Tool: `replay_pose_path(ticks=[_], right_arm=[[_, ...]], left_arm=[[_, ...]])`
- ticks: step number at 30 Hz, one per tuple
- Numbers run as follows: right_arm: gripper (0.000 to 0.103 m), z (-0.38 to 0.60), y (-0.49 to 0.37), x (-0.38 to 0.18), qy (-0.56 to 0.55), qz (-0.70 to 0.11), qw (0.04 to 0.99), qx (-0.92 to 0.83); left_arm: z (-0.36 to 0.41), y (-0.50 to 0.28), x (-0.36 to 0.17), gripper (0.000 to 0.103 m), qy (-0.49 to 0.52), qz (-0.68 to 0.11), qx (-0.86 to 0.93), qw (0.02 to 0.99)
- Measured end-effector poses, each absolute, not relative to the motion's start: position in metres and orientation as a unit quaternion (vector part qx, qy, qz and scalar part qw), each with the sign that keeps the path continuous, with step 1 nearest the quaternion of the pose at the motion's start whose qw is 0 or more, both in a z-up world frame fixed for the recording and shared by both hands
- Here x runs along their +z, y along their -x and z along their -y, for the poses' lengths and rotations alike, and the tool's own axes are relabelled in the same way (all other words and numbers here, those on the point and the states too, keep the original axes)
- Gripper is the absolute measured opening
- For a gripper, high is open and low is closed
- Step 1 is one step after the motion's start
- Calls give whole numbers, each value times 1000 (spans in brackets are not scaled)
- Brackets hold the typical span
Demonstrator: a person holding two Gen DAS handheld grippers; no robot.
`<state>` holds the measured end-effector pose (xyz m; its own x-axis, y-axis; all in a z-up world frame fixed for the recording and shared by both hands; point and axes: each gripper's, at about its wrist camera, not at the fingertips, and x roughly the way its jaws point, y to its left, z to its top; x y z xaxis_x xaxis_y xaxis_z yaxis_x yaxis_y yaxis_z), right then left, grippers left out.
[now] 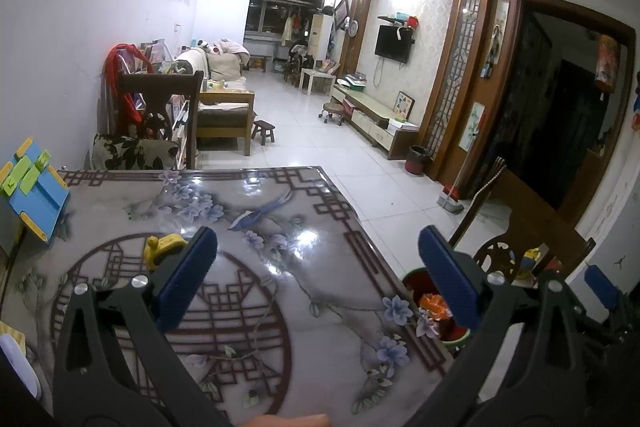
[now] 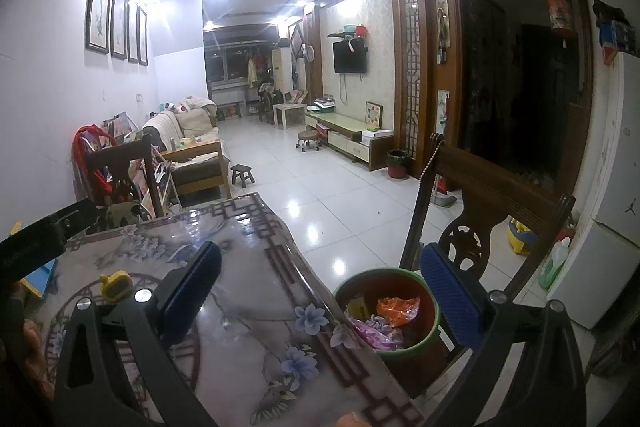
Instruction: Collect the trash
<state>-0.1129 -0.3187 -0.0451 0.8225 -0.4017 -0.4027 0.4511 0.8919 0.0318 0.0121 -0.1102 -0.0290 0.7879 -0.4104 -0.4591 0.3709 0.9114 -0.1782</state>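
A red bin with a green rim [image 2: 384, 277] stands on the floor beside the table's right edge. It holds orange [image 2: 398, 309], yellow and pink wrappers. It also shows in the left wrist view [image 1: 416, 277], partly hidden by the table. My left gripper [image 1: 318, 279] is open and empty above the patterned table [image 1: 280, 291]. My right gripper [image 2: 320, 297] is open and empty, over the table's right edge and the bin. Part of the left gripper's body [image 2: 48, 235] shows at the left of the right wrist view.
A yellow toy [image 1: 162, 247] sits on the table; it also shows in the right wrist view [image 2: 116, 283]. A blue and yellow stand [image 1: 34, 187] is at the table's left. A dark wooden chair [image 2: 480, 211] stands behind the bin. Another chair [image 1: 160, 107] is at the table's far end.
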Motion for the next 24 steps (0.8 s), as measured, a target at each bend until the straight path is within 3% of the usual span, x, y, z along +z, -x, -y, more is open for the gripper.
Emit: replay_pose_path(ticks=[24], right_arm=[[96, 319, 113, -44, -62, -197, 952, -225]], left_arm=[[109, -14, -28, 99, 38, -252, -205, 945]])
